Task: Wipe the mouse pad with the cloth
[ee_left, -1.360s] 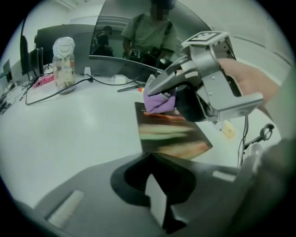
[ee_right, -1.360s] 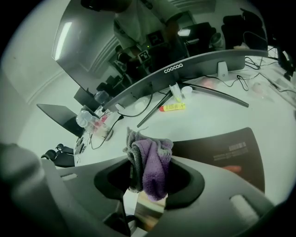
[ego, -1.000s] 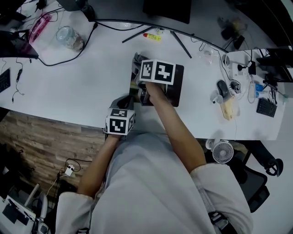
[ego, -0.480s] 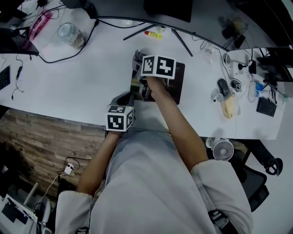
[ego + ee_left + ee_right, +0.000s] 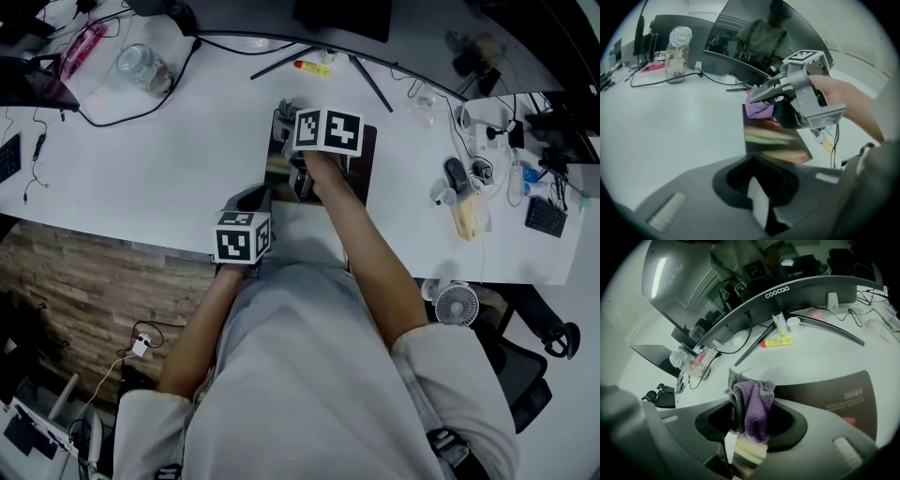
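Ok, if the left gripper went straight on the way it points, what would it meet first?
Probably the mouse pad, whose near edge lies right ahead; past it is the right gripper holding the cloth. Depth is unclear.

Mouse pad [image 5: 367,167] at frame centre on the desk [image 5: 187,159], cloth [image 5: 284,114] at its upper left corner between the right gripper [image 5: 740,427] jaws, left gripper [image 5: 255,199] at the pad's lower left corner, jar [image 5: 141,70] upper left, tube [image 5: 312,67] above the pad, fan [image 5: 456,309] lower right.
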`<state>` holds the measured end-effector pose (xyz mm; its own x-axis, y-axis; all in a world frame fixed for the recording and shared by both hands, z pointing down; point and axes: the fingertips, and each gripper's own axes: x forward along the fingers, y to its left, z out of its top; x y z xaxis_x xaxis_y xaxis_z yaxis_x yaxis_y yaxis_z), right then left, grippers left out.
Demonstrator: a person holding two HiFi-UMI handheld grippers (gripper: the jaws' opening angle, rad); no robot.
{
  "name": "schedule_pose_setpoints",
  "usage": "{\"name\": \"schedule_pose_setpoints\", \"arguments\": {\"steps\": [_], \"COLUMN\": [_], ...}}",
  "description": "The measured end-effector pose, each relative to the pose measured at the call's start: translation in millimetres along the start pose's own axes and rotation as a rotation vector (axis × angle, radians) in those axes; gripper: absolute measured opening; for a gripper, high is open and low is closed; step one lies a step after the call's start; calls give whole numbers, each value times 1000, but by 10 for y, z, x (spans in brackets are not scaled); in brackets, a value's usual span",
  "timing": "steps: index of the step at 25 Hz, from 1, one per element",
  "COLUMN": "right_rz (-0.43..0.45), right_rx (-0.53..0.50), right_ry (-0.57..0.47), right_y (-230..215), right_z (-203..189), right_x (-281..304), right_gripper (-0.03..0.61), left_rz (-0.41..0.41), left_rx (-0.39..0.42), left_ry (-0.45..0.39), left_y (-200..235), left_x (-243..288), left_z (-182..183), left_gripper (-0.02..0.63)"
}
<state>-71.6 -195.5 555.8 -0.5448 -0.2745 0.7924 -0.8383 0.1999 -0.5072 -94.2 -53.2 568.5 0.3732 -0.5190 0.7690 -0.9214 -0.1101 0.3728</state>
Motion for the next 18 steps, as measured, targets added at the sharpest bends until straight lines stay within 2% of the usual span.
{"name": "schedule_pose_setpoints", "arguments": {"steps": [14, 18], "right_rz": [-1, -7], "right_rx": [4, 7], "right_ry": [4, 2], "right_y": [-165, -205], "right_z": [-6, -10], "right_x": [-103, -124], "right_gripper": [183, 184], "left_rz": [18, 35], "left_rx": [-20, 16], "left_ry": [-2, 9], "left_y": [-20, -19], "left_x": [-1, -1], "left_z": [-2, 0], "left_gripper": [0, 0]}}
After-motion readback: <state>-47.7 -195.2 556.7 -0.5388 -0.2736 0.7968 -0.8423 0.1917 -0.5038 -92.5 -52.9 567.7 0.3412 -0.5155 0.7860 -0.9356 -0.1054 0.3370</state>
